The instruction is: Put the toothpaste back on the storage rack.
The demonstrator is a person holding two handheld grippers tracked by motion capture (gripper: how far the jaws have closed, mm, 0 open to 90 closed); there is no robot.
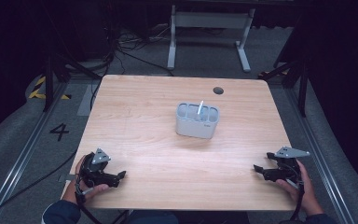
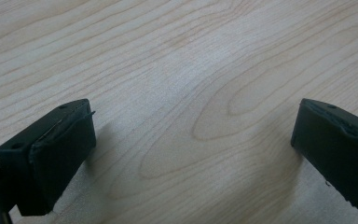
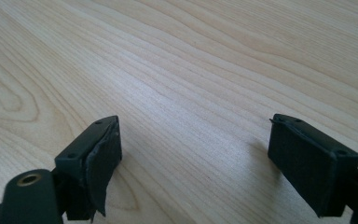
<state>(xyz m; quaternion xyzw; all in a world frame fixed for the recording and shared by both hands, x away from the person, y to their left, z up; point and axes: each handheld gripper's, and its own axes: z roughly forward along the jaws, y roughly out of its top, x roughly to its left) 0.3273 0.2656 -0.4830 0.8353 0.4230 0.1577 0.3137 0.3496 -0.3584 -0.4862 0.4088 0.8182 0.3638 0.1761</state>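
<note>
A grey holder [image 1: 197,120] with several compartments stands at the middle of the wooden table [image 1: 158,144], and a white stick-like item [image 1: 200,108] leans upright in one compartment. My left gripper [image 1: 120,175] rests near the front left corner, held by a hand, jaws pointing right. In the left gripper view the left gripper [image 2: 193,133] stands open over bare wood. My right gripper [image 1: 257,169] rests near the front right edge, jaws pointing left. Its own view shows the right gripper [image 3: 196,140] open with nothing between the fingers.
A round cable hole [image 1: 218,90] sits near the table's far edge. Beyond the table a white frame [image 1: 209,32] stands on grey carpet with cables [image 1: 121,44]. A floor rail with a "4" mark [image 1: 59,131] runs along the left.
</note>
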